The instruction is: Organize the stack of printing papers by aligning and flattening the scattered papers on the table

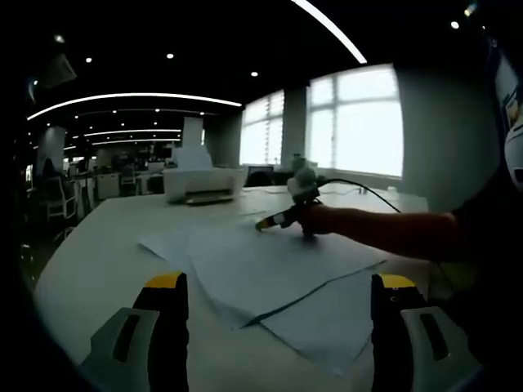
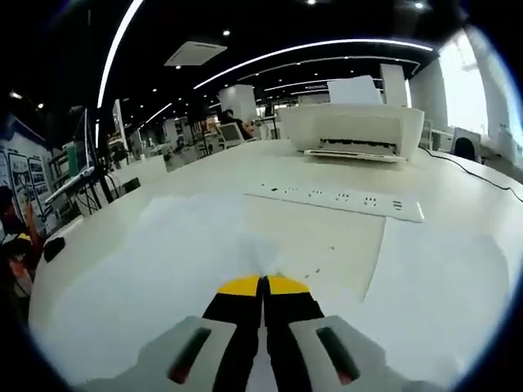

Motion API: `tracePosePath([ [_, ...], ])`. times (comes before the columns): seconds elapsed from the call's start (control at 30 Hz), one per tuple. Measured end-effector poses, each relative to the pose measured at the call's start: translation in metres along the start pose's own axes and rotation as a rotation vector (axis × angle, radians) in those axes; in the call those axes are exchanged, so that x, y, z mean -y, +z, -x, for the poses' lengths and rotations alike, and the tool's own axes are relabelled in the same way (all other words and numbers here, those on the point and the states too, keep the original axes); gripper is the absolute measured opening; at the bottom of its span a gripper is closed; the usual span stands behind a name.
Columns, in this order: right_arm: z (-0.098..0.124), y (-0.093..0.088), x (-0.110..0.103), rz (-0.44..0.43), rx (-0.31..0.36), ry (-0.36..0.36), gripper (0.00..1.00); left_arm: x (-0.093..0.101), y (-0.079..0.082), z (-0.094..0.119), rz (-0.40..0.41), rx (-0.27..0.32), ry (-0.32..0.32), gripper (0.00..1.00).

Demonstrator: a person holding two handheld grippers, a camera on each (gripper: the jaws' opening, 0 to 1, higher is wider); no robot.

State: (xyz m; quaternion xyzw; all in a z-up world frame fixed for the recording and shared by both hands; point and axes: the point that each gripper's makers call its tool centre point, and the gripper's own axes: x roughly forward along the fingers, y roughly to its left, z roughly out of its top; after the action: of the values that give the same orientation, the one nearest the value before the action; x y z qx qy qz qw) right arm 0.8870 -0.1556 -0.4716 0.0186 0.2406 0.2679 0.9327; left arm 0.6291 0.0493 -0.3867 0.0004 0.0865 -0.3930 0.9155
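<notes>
In the left gripper view the left claw [image 1: 278, 306] is spread wide, its two yellow-tipped jaws rising at seven and five o'clock with nothing between them; ahead of it, toward twelve o'clock, the scattered papers [image 1: 278, 273] lie fanned on the pale worktop [image 1: 98, 261], several sheets overlapping at skewed angles with corners jutting out toward four o'clock; at the far edge of that spread, near one o'clock, the right claw [image 1: 263, 224] reaches in from the right on the person's arm [image 1: 384, 233], its tip down at the sheets; in the right gripper view the right claw [image 2: 263, 284] is pressed together, jaws meeting with no gap, and whether a sheet edge is caught between them cannot be told, though white paper [image 2: 188, 253] lies directly under and ahead of the tip; beyond it a power strip [image 2: 339, 200] lies across the worktop toward one o'clock, and a white printer [image 2: 355, 129] stands farther back. The papers look unaligned as yet, so the squaring-up seems barely begun. The risk, as I judge it, is that a closed tip dragging on the top sheet slides that one alone and skews the fan further, or creases it; loose sheets could also slip off the near edge, since the left claw restrains nothing.
</notes>
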Motion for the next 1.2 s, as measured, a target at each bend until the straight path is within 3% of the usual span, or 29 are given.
tracePosePath([
  [0.33, 0.01, 0.014, -0.013, -0.047, 0.036, 0.042, 0.0, -0.001, 0.004, 0.001, -0.005, 0.006, 0.002, 0.95],
  [0.63, 0.026, 0.033, -0.027, 0.029, 0.056, 0.066, 0.0, 0.0, 0.009, 0.003, -0.009, 0.013, 0.003, 0.95],
  [0.93, 0.057, 0.065, -0.047, 0.051, 0.145, 0.109, 0.0, 0.003, 0.012, 0.002, -0.012, 0.02, -0.001, 0.95],
  [1.2, 0.076, 0.081, -0.076, 0.086, 0.205, 0.143, 0.0, 0.004, 0.012, 0.002, -0.01, 0.028, 0.0, 0.95],
])
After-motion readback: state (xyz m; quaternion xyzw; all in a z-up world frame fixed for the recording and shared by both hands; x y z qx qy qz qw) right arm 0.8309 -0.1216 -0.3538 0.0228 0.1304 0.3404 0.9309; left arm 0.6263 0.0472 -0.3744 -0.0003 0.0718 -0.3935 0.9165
